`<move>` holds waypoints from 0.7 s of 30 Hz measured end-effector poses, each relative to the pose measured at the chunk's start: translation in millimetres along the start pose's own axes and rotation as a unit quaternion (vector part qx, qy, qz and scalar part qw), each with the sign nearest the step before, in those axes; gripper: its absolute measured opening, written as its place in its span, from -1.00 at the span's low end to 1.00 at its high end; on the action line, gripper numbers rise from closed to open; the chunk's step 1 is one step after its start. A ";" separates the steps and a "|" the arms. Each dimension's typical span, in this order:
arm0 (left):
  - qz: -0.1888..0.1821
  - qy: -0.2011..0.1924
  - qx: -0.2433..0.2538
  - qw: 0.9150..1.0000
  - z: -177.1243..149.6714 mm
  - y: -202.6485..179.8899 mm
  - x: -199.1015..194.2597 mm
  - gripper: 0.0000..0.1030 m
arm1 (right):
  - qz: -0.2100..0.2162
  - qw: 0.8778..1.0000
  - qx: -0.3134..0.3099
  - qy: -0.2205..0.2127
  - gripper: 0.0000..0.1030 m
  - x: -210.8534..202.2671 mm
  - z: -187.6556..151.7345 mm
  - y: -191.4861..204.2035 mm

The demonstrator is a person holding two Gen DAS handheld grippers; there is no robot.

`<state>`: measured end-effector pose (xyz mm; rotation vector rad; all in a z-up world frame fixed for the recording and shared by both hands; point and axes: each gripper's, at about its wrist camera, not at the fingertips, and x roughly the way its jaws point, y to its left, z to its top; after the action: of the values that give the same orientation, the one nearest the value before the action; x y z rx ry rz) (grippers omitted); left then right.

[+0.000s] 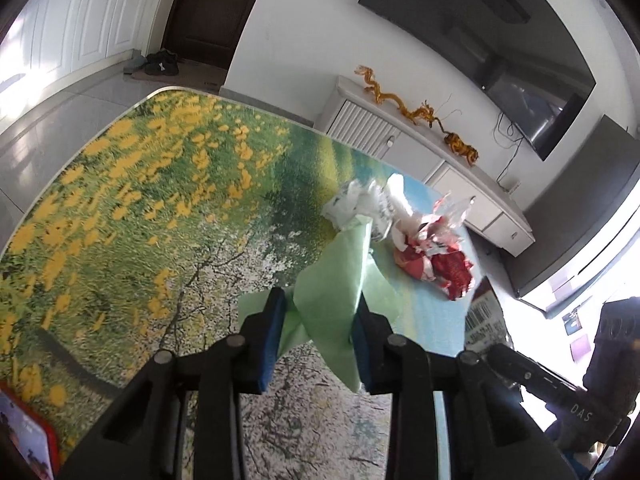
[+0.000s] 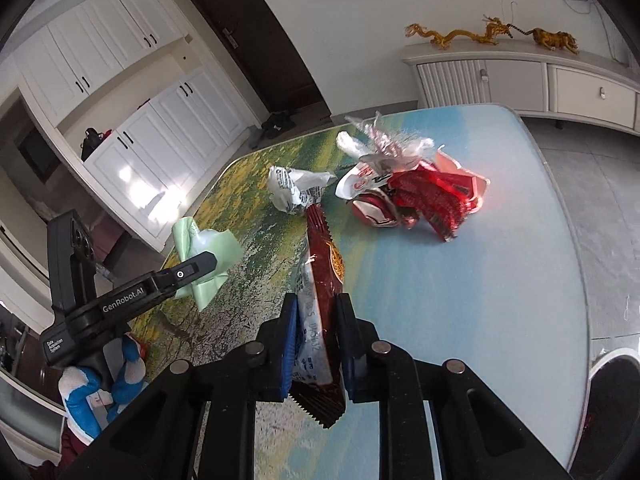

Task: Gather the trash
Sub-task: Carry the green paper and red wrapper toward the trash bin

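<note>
My left gripper [image 1: 320, 312] is shut on a light green plastic bag [image 1: 340, 280] and holds it above the table; the bag and gripper also show in the right wrist view [image 2: 208, 252]. My right gripper [image 2: 318, 320] is shut on a dark red snack wrapper [image 2: 324, 280] held above the table. On the table lie a crumpled white wrapper [image 2: 296, 188], a pile of red and white wrappers [image 2: 420, 196] and a clear crinkled plastic piece [image 2: 388, 140]. The same heap shows in the left wrist view [image 1: 424, 244], beyond the green bag.
The table [image 1: 140, 200] has a printed landscape cover and rounded edges. A white sideboard [image 2: 520, 76] with golden dragon figures stands against the far wall. White cabinets [image 2: 160, 136] and a dark door stand to the left. A blue and white plush toy [image 2: 100, 384] lies below the left gripper.
</note>
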<state>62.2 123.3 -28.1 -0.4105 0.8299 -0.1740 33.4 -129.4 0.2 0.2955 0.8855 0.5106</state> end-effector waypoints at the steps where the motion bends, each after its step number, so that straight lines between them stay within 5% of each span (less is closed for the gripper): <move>1: -0.002 -0.004 0.001 1.000 0.9 -1.6 -4.4 -0.42 | -0.003 1.000 0.002 -0.007 -0.65 -7.2 -0.8 0.4; 21: -0.059 -0.045 0.086 0.994 1.0 -96.5 -63.3 -0.42 | -0.070 0.987 0.050 -0.136 -0.65 -144.9 -15.1 -43.4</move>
<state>21.6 55.4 55.9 -0.3037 0.6968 -0.3318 -41.6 -243.4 67.1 0.3813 0.6602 0.2879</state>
